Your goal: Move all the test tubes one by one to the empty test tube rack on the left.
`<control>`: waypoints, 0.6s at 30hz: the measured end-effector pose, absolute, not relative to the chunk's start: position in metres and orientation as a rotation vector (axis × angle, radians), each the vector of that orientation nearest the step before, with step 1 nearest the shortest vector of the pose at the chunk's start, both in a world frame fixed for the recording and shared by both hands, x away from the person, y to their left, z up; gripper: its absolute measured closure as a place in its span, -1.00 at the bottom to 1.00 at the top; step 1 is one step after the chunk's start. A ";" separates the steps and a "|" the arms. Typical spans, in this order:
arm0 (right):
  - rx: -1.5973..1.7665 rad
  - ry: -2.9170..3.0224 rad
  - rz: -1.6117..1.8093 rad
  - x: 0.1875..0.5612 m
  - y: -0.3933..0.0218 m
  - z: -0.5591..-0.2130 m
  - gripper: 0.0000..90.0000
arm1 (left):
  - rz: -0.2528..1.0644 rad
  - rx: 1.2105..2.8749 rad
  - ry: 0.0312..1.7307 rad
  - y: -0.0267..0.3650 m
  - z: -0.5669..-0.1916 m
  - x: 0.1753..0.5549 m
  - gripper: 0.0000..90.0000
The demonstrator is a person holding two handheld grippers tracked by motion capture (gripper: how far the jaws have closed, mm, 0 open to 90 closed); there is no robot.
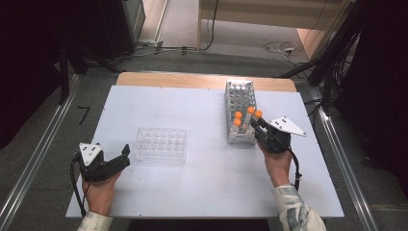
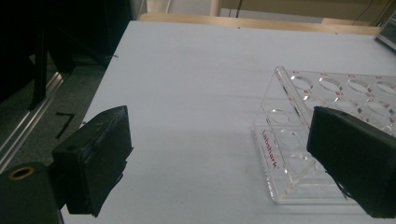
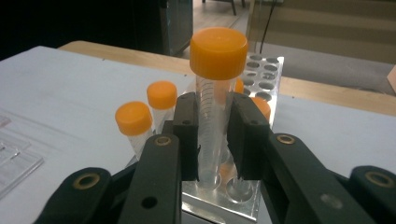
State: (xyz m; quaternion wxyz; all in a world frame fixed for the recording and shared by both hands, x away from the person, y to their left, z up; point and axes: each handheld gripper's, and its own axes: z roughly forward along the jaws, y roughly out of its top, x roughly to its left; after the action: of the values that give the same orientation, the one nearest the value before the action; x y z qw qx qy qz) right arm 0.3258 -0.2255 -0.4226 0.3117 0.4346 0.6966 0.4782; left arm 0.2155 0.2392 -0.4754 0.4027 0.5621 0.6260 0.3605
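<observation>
Tube gripped at the rack

Clamping the right gripper [image 3: 212, 135] on a clear plastic tube with an orange screw cap [image 3: 215, 107], upright, its foot in a hole at the near end of the clear tube rack [image 1: 239, 108]. Standing beside other orange-capped tubes [image 3: 148, 114]. Resting the left gripper [image 2: 219, 158], jaws wide apart, just beside the clear acrylic well rack [image 2: 299, 135] on the white table [image 1: 202, 110].

The clear plastic rack [image 2: 299, 154] carries red lettering on its near end wall in the left gripper view — it reads roughly "Labshark", running down the wall. Small red marks sit beside the holes along its top plate, too small to read. Graduation lines run down the held tube [image 3: 212, 121] — no figures legible.
</observation>
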 end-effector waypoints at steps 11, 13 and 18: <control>1.111 1.862 1.296 0.306 -0.232 -0.407 0.61 | 0.907 1.362 1.545 0.240 -0.463 0.209 -0.86; 1.112 1.884 1.297 0.302 -0.233 -0.410 0.61 | 0.911 1.371 1.528 0.236 -0.459 0.207 -0.86; 1.095 1.943 1.276 0.291 -0.235 -0.419 0.61 | 0.888 1.412 1.477 0.224 -0.452 0.206 -0.85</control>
State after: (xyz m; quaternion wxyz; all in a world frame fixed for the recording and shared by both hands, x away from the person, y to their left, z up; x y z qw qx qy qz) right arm 0.2905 -0.2346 -0.4186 0.2823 0.4089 0.7254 0.4763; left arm 0.2059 0.2244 -0.4518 0.4409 0.5689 0.5949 0.3578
